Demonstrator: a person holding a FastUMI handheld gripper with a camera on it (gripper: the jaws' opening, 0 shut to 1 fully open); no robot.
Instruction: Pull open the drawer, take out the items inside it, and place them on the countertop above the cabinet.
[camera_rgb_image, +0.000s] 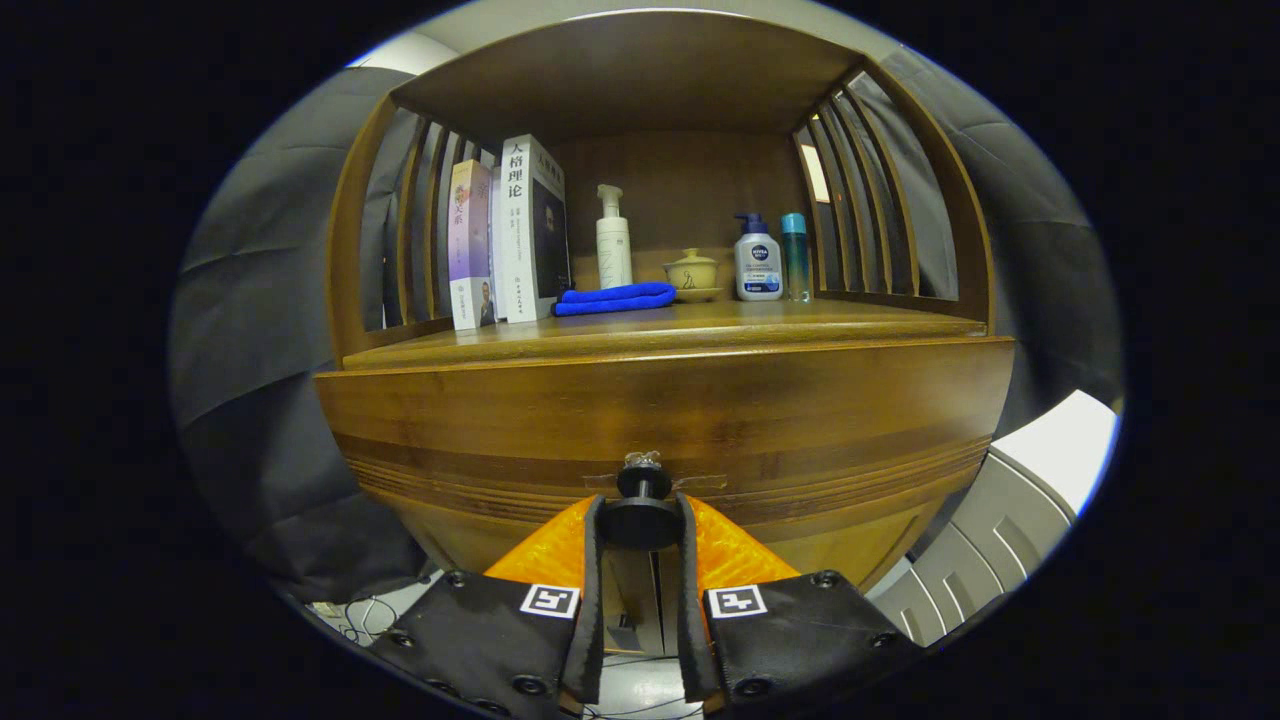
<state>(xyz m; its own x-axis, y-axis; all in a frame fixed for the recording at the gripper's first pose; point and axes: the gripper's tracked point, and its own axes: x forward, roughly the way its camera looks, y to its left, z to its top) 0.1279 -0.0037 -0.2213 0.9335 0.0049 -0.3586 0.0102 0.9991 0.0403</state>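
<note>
The tool (640, 520) is clenched on the knob (641, 510) of the drawer (660, 420), one finger pressing on each side of the knob's round head. A strip of clear tape sits on the wood just behind the knob. The drawer front is closed, flush with the wooden cabinet (400, 520), and what lies inside it cannot be seen.

Above the drawer front is the tabletop (700, 330), a wooden surface inside an open shelf with slatted sides and a solid back. At the left of it two books (505, 235) stand upright, touching each other. Just to their right a folded blue cloth (615, 298) lies flat. Behind the cloth stands a white pump bottle (613, 240). Beside that is a small lidded cup (691, 272) on a saucer. Further right a white bottle with a blue pump (758, 260) stands just beside a slim teal bottle (795, 255).

Dark cloth hangs around the cabinet on both sides.
</note>
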